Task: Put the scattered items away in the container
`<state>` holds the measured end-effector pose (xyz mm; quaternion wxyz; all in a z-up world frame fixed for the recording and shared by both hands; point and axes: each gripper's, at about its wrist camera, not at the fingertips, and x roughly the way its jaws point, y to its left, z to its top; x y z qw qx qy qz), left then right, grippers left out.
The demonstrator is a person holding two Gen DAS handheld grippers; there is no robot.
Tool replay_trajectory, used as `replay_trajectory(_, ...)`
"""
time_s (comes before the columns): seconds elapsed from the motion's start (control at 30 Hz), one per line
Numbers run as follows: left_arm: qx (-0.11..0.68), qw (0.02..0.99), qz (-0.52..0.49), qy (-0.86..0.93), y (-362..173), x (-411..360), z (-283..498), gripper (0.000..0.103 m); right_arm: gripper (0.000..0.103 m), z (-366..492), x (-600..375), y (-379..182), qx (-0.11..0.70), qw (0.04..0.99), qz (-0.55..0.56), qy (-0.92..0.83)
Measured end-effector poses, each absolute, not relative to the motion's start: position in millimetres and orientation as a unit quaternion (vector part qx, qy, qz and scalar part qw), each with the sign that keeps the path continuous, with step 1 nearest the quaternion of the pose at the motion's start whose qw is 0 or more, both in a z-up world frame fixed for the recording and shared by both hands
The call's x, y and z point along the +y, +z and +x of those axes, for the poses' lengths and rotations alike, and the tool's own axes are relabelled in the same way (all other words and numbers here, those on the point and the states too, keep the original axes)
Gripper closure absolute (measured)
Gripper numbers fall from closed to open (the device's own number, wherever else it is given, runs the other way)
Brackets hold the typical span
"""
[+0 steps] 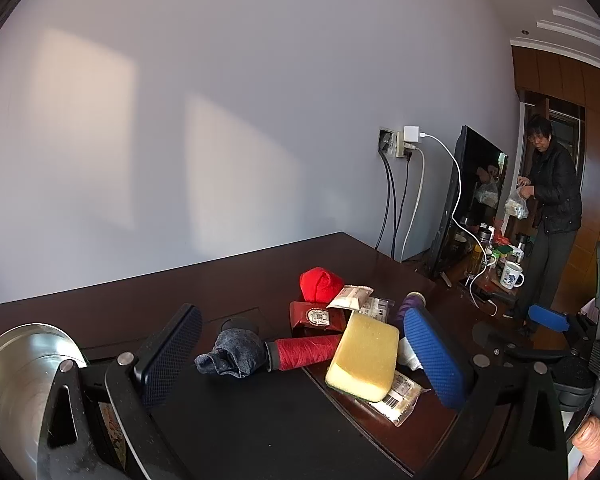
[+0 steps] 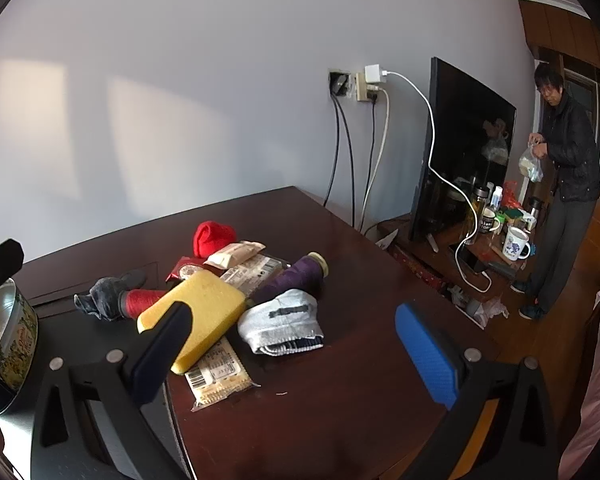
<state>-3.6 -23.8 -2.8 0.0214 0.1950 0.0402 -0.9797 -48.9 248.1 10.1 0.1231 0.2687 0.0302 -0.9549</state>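
Note:
A pile of items lies on the dark wooden table (image 2: 340, 400): a yellow sponge (image 2: 200, 312), a red thread spool (image 2: 144, 300), a purple spool (image 2: 296, 276), a dark grey sock (image 2: 108, 292), a light grey sock (image 2: 284, 320), a red sock (image 2: 214, 236) and snack packets (image 2: 220, 376). The round metal tin (image 2: 8, 340) stands at the left. My left gripper (image 1: 300, 356) is open, with the sponge (image 1: 364, 360) and red spool (image 1: 308, 350) between its fingers, untouched. My right gripper (image 2: 296, 352) is open just short of the pile.
A black mat (image 1: 260, 420) covers the table's near left part. Beyond the table's right edge a low stand holds a TV (image 2: 460, 152), mugs and bottles. Cables (image 2: 340, 152) hang from a wall socket. A person (image 2: 568, 184) stands far right holding a bag.

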Motion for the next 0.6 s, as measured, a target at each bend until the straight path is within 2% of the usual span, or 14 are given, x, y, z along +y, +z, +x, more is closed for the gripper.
replay_trajectory(0.6,0.032,0.022,0.210,-0.977,-12.1,-20.8,-11.2,0.001,0.000,-54.8,253.9,0.7,0.023,0.123,0.278,-0.952)
